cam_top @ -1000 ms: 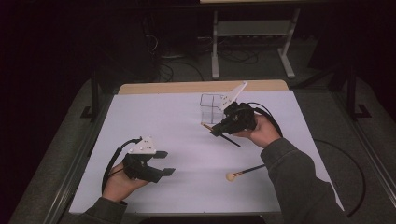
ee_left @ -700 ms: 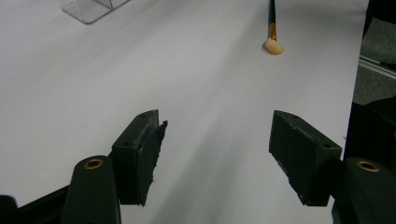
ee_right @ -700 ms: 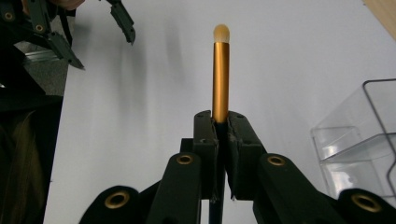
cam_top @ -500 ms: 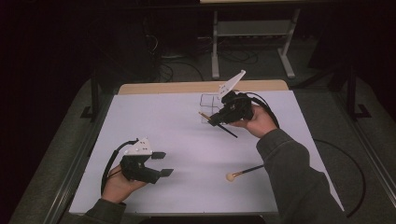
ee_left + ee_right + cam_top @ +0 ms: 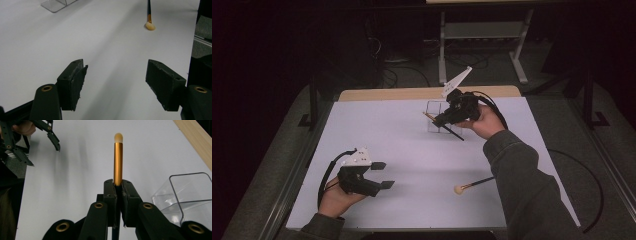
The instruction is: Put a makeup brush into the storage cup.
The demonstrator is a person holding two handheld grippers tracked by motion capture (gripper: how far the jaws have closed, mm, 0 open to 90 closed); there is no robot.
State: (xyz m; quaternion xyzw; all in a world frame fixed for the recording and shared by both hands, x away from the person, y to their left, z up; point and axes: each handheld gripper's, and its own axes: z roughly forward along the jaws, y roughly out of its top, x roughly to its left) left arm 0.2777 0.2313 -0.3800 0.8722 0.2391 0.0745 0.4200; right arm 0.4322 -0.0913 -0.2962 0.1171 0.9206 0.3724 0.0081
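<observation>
Since the earlier frame the right gripper [image 5: 443,119] had carried its brush [image 5: 118,157] up and toward 12 o'clock, from the middle of the surface [image 5: 377,130] to just over the clear container [image 5: 435,111]; the left gripper [image 5: 381,175] had kept its place, its jaws just then opening further with nothing between them.

The brush sat clamped between the right jaws, gripped on its dark handle below the gold ferrule, pale tip leading. In the high view it lay slanted across the front of the container, tip toward 10 o'clock, handle tail toward 4 o'clock.

The likely trouble: the container looked light and had thin walls, so a brush lowered on a slant could strike the rim, tip it or push it toward the wooden edge [image 5: 412,93] at 12 o'clock. Released too level, the brush could bridge the rim and roll off. The narrow grip on a round handle might also let it swivel.

1 more brush [image 5: 469,186] lay on the surface at 5 o'clock from the centre, well apart from both grippers. The left gripper rested at 7 o'clock, jaws wide apart. Nothing stood between the held brush and the container.
</observation>
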